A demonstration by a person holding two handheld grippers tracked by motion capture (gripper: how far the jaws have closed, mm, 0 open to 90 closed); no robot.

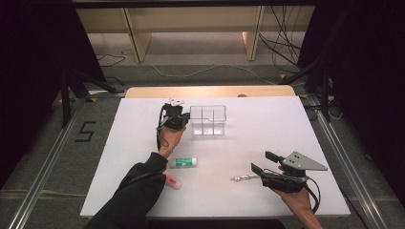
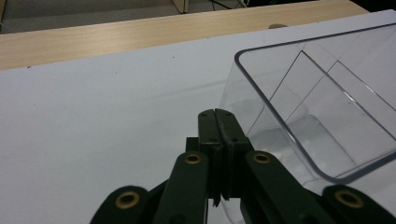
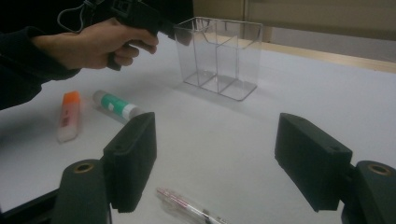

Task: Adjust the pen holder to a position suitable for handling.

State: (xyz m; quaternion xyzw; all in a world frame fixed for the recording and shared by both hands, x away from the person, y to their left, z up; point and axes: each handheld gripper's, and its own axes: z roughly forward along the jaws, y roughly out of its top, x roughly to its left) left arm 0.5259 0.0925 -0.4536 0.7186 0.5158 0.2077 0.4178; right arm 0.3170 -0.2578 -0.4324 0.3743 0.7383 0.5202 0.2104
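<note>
left gripper (image 2: 218, 122) closed tight on the clear organizer's (image 1: 208, 120) wall; right gripper (image 3: 215, 158) wide open above a pen (image 3: 191, 208) on the bench (image 1: 267, 119).

Pen (image 3: 187, 207) cut off by bottom edge; clear organizer (image 2: 317, 107) cropped at right.

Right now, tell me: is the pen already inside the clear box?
No. The pen lies on the white table by the right hand-held gripper, apart from the clear box.

One clear divided organizer (image 1: 208, 120), one green-labelled glue stick (image 1: 185, 162), one orange-capped eraser stick (image 1: 173, 182), one pen (image 1: 244, 178), and two tongs: left (image 1: 180, 120), right (image 1: 261, 162).
</note>
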